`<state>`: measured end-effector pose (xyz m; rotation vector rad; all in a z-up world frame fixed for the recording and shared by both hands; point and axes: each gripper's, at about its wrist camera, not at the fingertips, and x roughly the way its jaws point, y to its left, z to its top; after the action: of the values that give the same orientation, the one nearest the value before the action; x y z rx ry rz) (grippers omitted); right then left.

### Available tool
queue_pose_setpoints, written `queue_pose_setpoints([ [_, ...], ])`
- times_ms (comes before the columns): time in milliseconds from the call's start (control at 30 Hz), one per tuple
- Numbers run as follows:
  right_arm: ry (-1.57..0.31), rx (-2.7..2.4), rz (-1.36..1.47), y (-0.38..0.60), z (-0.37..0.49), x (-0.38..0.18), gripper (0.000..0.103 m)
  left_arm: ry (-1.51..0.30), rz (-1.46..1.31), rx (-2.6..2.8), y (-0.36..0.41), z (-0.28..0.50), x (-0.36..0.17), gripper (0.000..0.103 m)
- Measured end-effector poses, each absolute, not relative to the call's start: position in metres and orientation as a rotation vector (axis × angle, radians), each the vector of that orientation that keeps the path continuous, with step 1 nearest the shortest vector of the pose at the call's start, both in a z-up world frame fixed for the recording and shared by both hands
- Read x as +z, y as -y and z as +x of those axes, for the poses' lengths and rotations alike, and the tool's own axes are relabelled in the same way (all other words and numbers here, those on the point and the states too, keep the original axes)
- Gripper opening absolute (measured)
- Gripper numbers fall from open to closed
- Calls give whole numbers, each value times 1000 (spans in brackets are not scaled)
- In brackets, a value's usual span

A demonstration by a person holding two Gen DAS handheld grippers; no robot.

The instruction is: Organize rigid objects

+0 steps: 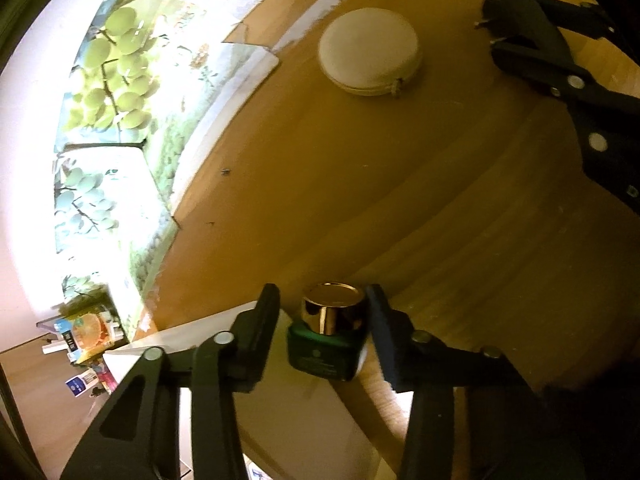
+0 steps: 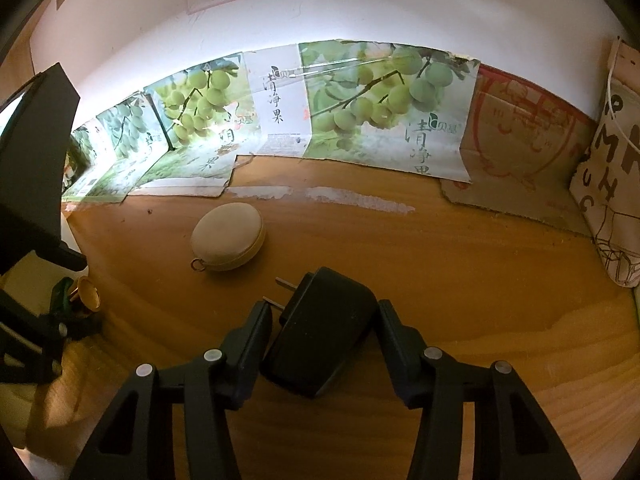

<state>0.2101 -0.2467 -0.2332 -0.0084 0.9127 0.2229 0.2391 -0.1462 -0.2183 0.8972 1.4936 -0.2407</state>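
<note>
Jar (image 1: 332, 330) between left gripper (image 1: 325, 320) | right gripper (image 2: 322, 332) clamps charger (image 2: 320, 332)

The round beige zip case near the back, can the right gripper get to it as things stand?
Probably not yet: bare wooden tabletop leads to the round beige zip case, but the right gripper has a black plug adapter between its fingers.

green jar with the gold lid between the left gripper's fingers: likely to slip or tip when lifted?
The green jar looks rigid. Its glossy gold lid may be slippery for the left gripper. Squat with a broad base, it seems unlikely to tip; probably heavy for its size.
</note>
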Motion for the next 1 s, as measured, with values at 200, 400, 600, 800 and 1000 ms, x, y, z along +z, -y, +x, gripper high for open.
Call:
queue_pose_setpoints([
  [200,-921,218,13,251,209,-230,53,-1488,889,-227,140,247,-217,43],
  [400,-917,222,21,252,206,-225,53,-1492,880,-219,141,252,-221,53],
  [600,-919,228,27,253,205,-222,53,-1512,863,-233,147,251,-222,63],
  [800,-921,233,29,254,204,-220,53,-1501,874,-230,149,253,-222,57],
  [1000,-916,244,32,253,201,-213,53,-1463,870,-185,141,255,-215,27],
])
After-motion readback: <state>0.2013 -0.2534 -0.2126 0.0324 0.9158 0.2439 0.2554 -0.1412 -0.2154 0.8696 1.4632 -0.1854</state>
